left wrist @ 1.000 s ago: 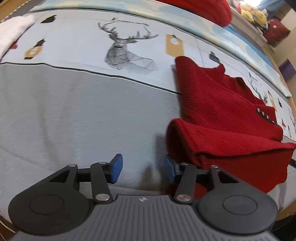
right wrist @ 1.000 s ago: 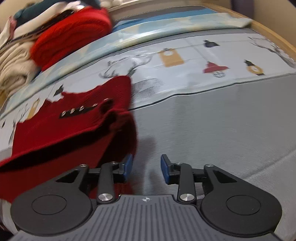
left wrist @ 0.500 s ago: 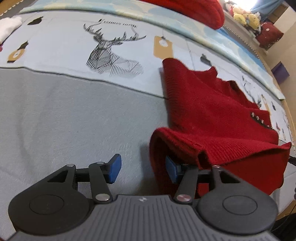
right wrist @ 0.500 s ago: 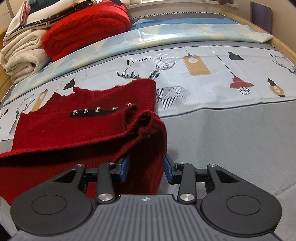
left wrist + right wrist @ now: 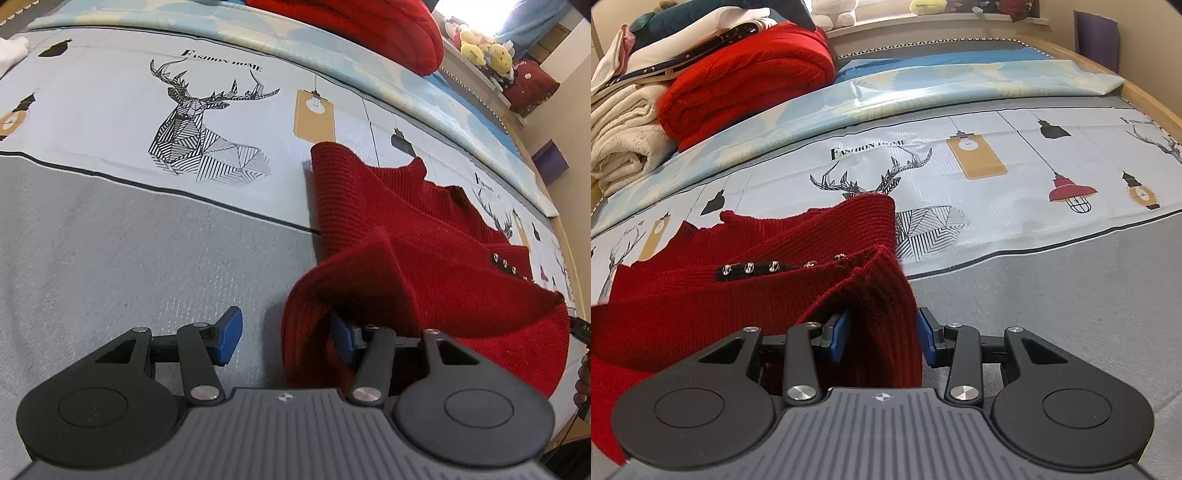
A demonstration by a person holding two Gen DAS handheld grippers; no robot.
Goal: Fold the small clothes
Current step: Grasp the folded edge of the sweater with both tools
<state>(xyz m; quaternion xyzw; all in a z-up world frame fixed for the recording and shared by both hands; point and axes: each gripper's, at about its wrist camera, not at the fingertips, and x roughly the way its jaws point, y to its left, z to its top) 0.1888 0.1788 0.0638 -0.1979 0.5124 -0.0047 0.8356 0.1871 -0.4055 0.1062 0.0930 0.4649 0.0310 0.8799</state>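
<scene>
One red sweater (image 5: 417,258), two tools (image 5: 284,334) (image 5: 882,332), perhaps five snaps (image 5: 774,266)

both tools look alike: the left gripper (image 5: 284,338) and the right gripper (image 5: 882,334) each have a ribbed dark grey body with a small crosshair mark, two round black discs at the sides, black link arms pinned with silver screws, and blue pads (image 5: 229,335) on the fingertips.

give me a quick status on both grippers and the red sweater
Right gripper shut on red knit sweater edge. Left gripper open, sweater fold against one pad only. Grey bedspread ahead, nothing in the way.
</scene>
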